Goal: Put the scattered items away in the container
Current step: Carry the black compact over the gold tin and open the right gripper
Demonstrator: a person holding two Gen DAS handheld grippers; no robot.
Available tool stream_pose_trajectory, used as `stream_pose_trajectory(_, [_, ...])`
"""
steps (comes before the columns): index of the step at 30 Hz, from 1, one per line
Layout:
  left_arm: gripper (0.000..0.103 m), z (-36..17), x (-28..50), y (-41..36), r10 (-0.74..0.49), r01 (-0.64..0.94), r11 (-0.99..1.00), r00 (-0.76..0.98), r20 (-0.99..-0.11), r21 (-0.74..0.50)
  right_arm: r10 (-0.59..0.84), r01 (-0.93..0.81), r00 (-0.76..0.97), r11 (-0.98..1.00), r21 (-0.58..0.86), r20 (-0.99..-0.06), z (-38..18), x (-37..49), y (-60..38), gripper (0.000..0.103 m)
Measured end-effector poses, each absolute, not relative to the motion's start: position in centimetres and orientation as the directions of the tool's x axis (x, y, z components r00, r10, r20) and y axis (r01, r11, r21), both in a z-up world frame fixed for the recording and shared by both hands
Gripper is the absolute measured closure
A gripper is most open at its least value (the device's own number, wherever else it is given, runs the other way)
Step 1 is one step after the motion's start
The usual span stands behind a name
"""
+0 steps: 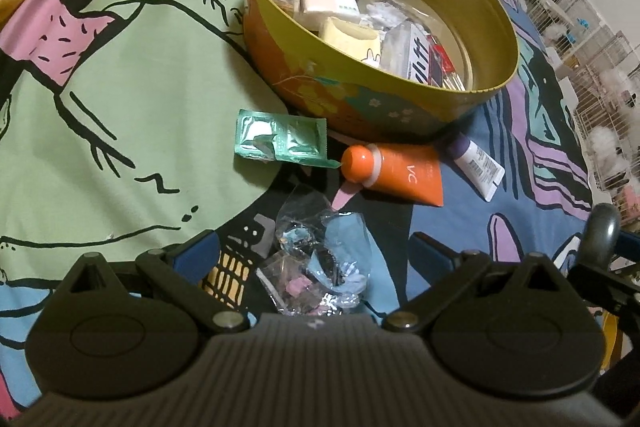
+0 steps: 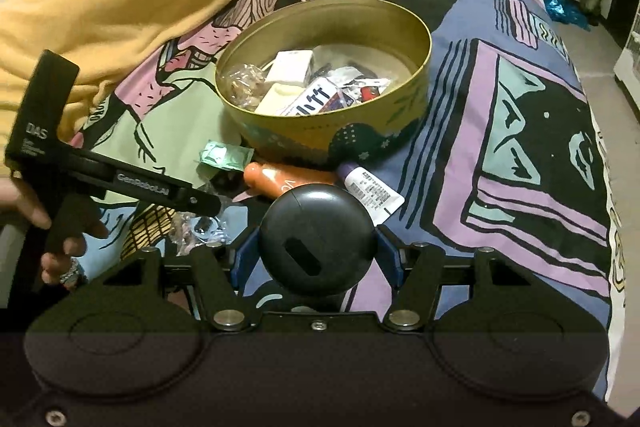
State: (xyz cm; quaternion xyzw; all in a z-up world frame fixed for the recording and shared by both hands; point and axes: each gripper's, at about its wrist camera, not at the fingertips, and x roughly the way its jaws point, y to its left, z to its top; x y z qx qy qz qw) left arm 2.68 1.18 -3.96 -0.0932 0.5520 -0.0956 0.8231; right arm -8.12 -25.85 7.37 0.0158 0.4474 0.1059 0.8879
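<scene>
Bed's cluttered; right claw (image 2: 317, 251) grips a round black case (image 2: 316, 237) for the tin (image 2: 404, 27), left claw (image 1: 316, 247) wide over wrappers (image 1: 316, 259).

Matte black left gripper (image 1: 316, 259) with ribbed grey housing, round pivot caps, silver bolts, blue finger pads, right gripper (image 2: 316, 259) alike with small screws, white "DAS" and "GenRobot.AI" lettering, hand (image 2: 60, 243) wearing a chunky silver ring

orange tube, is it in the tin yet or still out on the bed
Still out. The orange tube lies flat on the bedspread just outside the round tin, between a green foil packet and a white tube.
</scene>
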Motion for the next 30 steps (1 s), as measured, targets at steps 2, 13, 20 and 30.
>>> stream_pose_trajectory(2, [0.0,-4.0,2.7,1.2,-0.263,0.056,0.964,0.373,-0.89,-0.261,0.202,-0.18,0.58,0.977,0.118,-0.789,7.9,-8.1,-25.8,0.044])
stream_pose_trajectory(13, [0.0,-3.5,2.6,1.3,-0.303,0.054,0.951,0.383,-0.873,-0.306,0.224,-0.213,0.617,0.97,0.113,-0.754,11.6,-7.3,-25.2,0.044])
stream_pose_trajectory(20, [0.0,-3.4,2.5,1.1,-0.314,0.068,0.947,0.382,-0.869,-0.313,0.235,-0.234,0.626,0.966,0.108,-0.743,13.1,-6.6,-24.5,0.044])
stream_pose_trajectory(30, [0.0,-3.5,2.4,0.9,-0.312,0.072,0.949,0.376,-0.873,-0.308,0.235,-0.251,0.638,0.964,0.091,-0.733,14.6,-5.4,-24.3,0.044])
